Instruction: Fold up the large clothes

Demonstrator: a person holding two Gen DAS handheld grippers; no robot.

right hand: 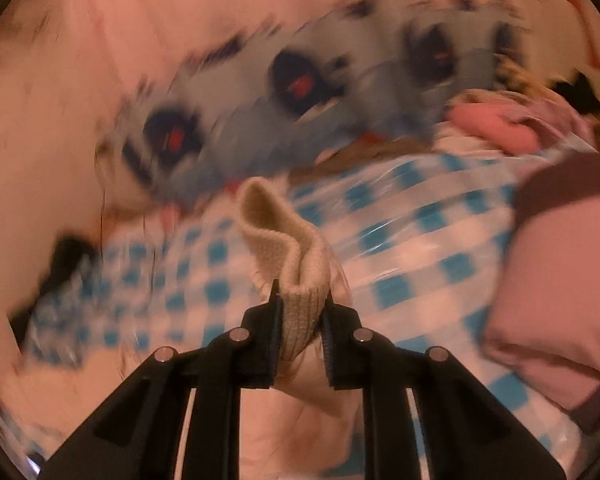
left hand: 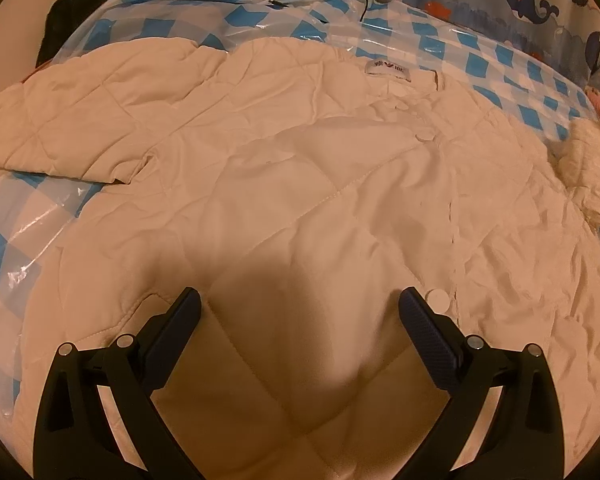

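- Closest in the right wrist view, the right gripper (right hand: 302, 312) pinches the ribbed knit cuff (right hand: 296, 280) of the cream quilted jacket (left hand: 300, 184). The jaws press on the knit from both sides, and a loose loop of cuff stands up past the fingertips.
- Risk here: the hold is on stretchy rib only. As the background is blurred, I judge the hand to be moving fast, and a hard pull could slide the knit out of the jaws or drag the whole jacket off line.
- In the left wrist view the left gripper (left hand: 300, 304) hangs with its jaws spread wide over the lower front panel, gripping nothing. Whether its tips touch the fabric cannot be told.
- Risk: with nothing pinning the body, the jacket could skate on the slick checked plastic sheet (left hand: 16, 240) under it, and the sleeve fold would land crooked.
- The jacket lies flat, front up. Its long axis runs away from the left camera, hem near, collar and neck label (left hand: 386, 70) far.
- One sleeve (left hand: 72, 128) stretches out to the left, across that axis, with its end out of view.
- Farthest back hangs a whale-print fabric (left hand: 536, 0).
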